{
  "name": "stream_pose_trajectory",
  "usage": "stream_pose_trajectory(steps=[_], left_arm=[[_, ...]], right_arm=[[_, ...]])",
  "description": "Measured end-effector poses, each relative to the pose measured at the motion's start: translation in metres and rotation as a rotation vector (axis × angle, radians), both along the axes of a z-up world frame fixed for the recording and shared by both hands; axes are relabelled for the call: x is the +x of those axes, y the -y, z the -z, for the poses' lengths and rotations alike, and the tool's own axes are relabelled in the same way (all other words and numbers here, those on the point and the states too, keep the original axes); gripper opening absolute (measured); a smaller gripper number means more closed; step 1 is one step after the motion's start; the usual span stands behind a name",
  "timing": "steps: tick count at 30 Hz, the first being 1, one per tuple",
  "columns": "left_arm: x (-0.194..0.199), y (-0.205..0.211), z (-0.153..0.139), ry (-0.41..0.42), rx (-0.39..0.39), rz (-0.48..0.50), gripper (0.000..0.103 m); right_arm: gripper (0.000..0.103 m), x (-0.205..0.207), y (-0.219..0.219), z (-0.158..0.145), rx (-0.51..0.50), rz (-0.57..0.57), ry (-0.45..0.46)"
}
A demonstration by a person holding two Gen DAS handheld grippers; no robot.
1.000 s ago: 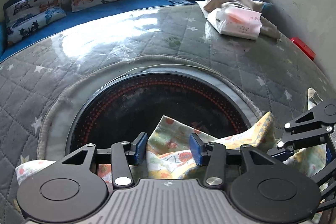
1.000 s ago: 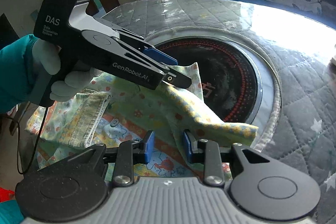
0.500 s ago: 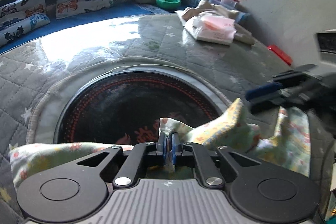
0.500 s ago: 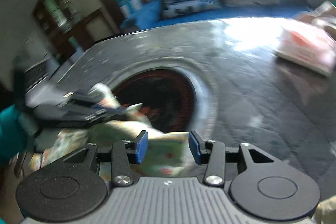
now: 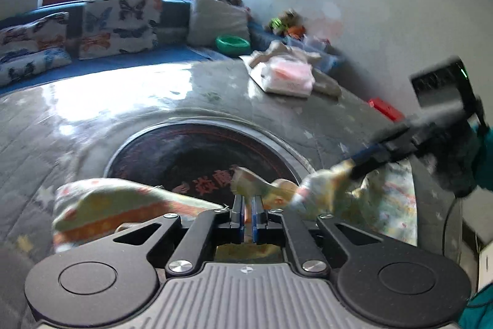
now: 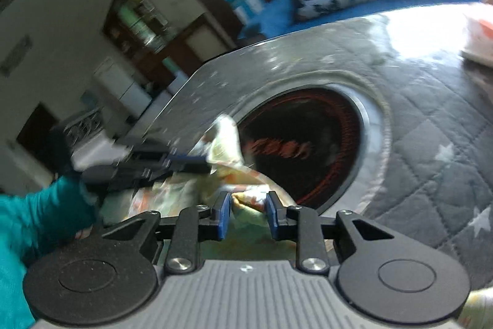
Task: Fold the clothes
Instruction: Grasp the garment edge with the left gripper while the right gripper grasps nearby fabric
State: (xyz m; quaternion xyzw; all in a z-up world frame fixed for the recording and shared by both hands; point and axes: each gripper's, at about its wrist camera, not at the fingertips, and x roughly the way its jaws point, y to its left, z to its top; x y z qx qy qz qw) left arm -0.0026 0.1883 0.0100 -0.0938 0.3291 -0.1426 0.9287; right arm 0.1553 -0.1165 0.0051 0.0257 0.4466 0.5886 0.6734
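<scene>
Lifting now | left gripper (image 5: 248, 216) has clamped the printed garment (image 5: 123, 205) | right gripper (image 6: 247, 216) agape, cloth between its fingers | fold starting

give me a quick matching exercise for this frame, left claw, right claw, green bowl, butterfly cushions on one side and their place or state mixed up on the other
Things:
1. left claw
2. right claw
3. green bowl
4. butterfly cushions

Place or state:
a. on the blue bench by the grey pillow
b. leaning along the bench under the window
c. pads apart, patterned garment between them
d. clamped shut on the garment

Pairs: 1-d, 2-c, 3-a, 4-b
</scene>
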Motion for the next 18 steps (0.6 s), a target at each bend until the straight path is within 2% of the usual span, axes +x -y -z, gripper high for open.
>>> stream_pose_trajectory(steps=[4, 7, 9, 13, 18], left_arm=[[-0.022, -0.007, 0.002, -0.001, 0.009, -0.016, 0.005], [-0.028, -0.009, -0.004, 0.000, 0.000, -0.010, 0.006], [-0.026, -0.006, -0.011, 0.019, -0.007, -0.007, 0.010], [-0.013, 0.016, -0.019, 0.045, 0.007, 0.076, 0.019], [0.003, 0.042, -0.002, -0.008, 0.036, 0.173, 0.020]], right_arm=[[0.025, -0.030, -0.009, 0.006, -0.075, -0.124, 0.063], [0.025, -0.045, -0.013, 0.015, -0.135, -0.161, 0.123], [0.025, -0.052, -0.015, 0.021, -0.161, -0.165, 0.139], [0.025, -0.055, -0.019, 0.021, -0.178, -0.161, 0.162], [0.026, -0.051, -0.011, 0.003, -0.155, -0.117, 0.183]])
